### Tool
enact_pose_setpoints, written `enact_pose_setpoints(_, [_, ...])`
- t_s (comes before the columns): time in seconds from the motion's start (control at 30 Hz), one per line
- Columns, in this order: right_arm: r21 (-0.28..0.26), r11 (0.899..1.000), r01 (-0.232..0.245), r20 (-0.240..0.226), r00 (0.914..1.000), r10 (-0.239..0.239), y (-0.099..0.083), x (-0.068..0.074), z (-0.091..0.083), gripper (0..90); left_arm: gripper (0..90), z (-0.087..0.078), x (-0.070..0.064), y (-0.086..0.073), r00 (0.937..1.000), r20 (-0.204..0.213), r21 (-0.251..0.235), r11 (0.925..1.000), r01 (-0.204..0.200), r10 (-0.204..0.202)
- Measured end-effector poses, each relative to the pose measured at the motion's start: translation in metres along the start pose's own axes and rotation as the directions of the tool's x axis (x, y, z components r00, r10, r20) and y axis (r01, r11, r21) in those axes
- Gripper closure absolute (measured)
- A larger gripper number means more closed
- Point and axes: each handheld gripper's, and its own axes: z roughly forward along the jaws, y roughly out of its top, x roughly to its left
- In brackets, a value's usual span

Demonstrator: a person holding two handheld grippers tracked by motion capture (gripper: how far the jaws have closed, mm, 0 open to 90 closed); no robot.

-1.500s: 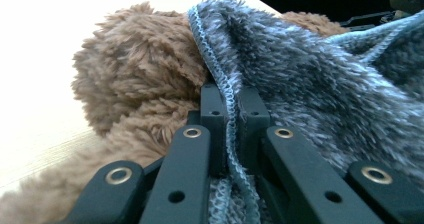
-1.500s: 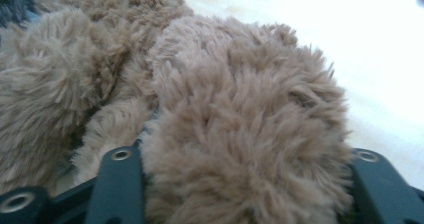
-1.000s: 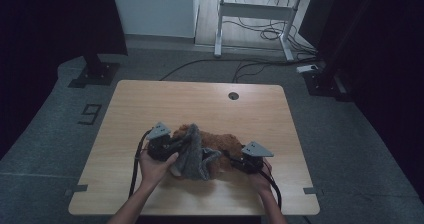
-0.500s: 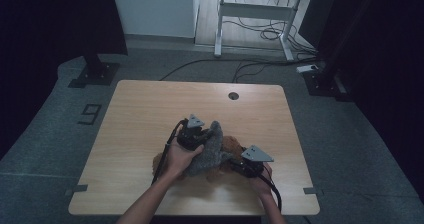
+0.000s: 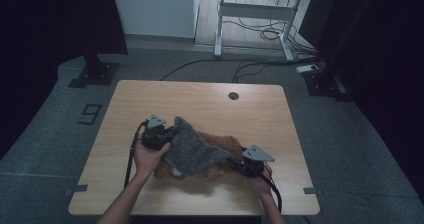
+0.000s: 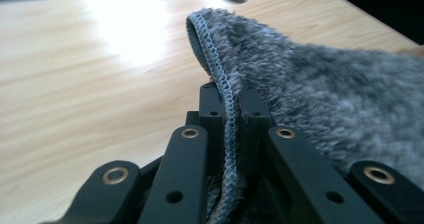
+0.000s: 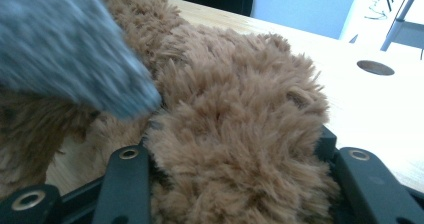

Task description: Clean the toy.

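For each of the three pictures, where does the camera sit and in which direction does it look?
High view: above the person's side, looking forward and down on the table; both forearms, left gripper and right gripper show.
Left gripper view: rides on the left gripper, looking along its jaws, shut on the grey cloth hem, toward the table's far edge.
Right gripper view: rides on the right gripper, looking along its jaws, which hold the brown plush toy.
Shared: all three views show the grey cloth and the round table hole.

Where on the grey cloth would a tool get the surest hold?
On the stitched hem of the grey cloth, approached edge-on from its left end. The left tool is shut on that firm, thin edge there; the fluffy middle drapes over the brown plush toy.
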Motion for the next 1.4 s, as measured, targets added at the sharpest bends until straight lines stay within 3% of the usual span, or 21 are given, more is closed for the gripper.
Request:
enact_pose_setpoints(0.07, [-0.002, 1.000, -0.014, -0.002, 0.9999, 0.014, -0.001, -0.001, 0.000, 47.8, 83.1, -0.004, 0.006, -0.002, 0.9994, 0.020, -0.011, 0.9995, 0.030, -0.030])
enact_pose_setpoints(0.17, [-0.004, 1.000, -0.007, 0.002, 1.0000, 0.007, 0.000, 0.000, 0.001, 47.8, 83.3, -0.006, -0.005, 0.004, 0.9986, 0.051, -0.038, 0.9991, 0.016, -0.014])
enact_pose_setpoints(0.27, [-0.006, 1.000, 0.005, 0.005, 1.0000, -0.005, 0.001, 0.003, 0.002, 47.8, 83.3, -0.003, -0.031, 0.016, 0.9948, 0.095, -0.054, 0.9981, -0.031, 0.036])
enact_pose_setpoints(0.37, [-0.008, 1.000, 0.009, 0.005, 0.9999, -0.009, 0.001, 0.002, 0.002, 47.8, 83.3, 0.007, -0.064, 0.032, 0.9836, 0.152, -0.064, 0.9940, -0.088, 0.097])
enact_pose_setpoints(0.53, [-0.019, 0.999, 0.051, 0.042, 0.9979, -0.050, 0.005, 0.002, 0.012, 49.1, 83.2, 0.034, -0.111, 0.050, 0.9641, 0.214, -0.057, 0.9872, -0.149, 0.158])
enact_pose_setpoints(0.6, [-0.024, 0.996, 0.083, 0.066, 0.9945, -0.081, 0.008, 0.004, 0.015, 49.4, 83.2, 0.047, -0.125, 0.053, 0.9581, 0.226, -0.044, 0.9843, -0.171, 0.177])
enact_pose_setpoints(0.67, [-0.036, 0.993, 0.115, 0.093, 0.9895, -0.111, 0.009, 0.004, 0.018, 49.6, 83.2, 0.059, -0.133, 0.055, 0.9562, 0.230, -0.027, 0.9833, -0.180, 0.181])
enact_pose_setpoints(0.83, [-0.056, 0.989, 0.140, 0.092, 0.9866, -0.135, 0.005, 0.001, 0.015, 49.3, 83.0, 0.080, -0.133, 0.048, 0.9603, 0.226, 0.024, 0.9845, -0.174, 0.164])
enact_pose_setpoints(0.93, [-0.057, 0.985, 0.164, 0.071, 0.9846, -0.160, 0.003, 0.002, 0.012, 47.3, 82.9, 0.079, -0.130, 0.043, 0.9598, 0.220, 0.040, 0.9815, -0.187, 0.174])
enact_pose_setpoints(1.03, [-0.055, 0.986, 0.154, 0.050, 0.9871, -0.152, 0.001, 0.002, 0.008, 42.6, 83.0, 0.074, -0.127, 0.039, 0.9620, 0.186, 0.046, 0.9761, -0.212, 0.200])
enact_pose_setpoints(1.1, [-0.052, 0.993, 0.101, 0.028, 0.9946, -0.100, 0.000, -0.001, 0.004, 34.0, 83.1, 0.072, -0.122, 0.035, 0.9641, 0.176, 0.050, 0.9764, -0.210, 0.199])
enact_pose_setpoints(1.17, [-0.056, 0.996, 0.064, 0.038, 0.9974, -0.062, 0.000, -0.002, 0.001, 28.2, 83.3, 0.069, -0.115, 0.031, 0.9664, 0.186, 0.048, 0.9808, -0.189, 0.177])
enact_pose_setpoints(1.3, [-0.019, 1.000, -0.003, 0.034, 0.9994, 0.003, 0.003, -0.004, 0.000, 25.9, 83.3, 0.057, -0.105, 0.034, 0.9683, 0.163, 0.048, 0.9787, -0.200, 0.190])
enact_pose_setpoints(1.4, [0.010, 0.998, -0.066, 0.022, 0.9976, 0.066, 0.003, -0.010, 0.001, 23.3, 83.2, 0.047, -0.091, 0.036, 0.9751, 0.129, 0.044, 0.9813, -0.187, 0.180])
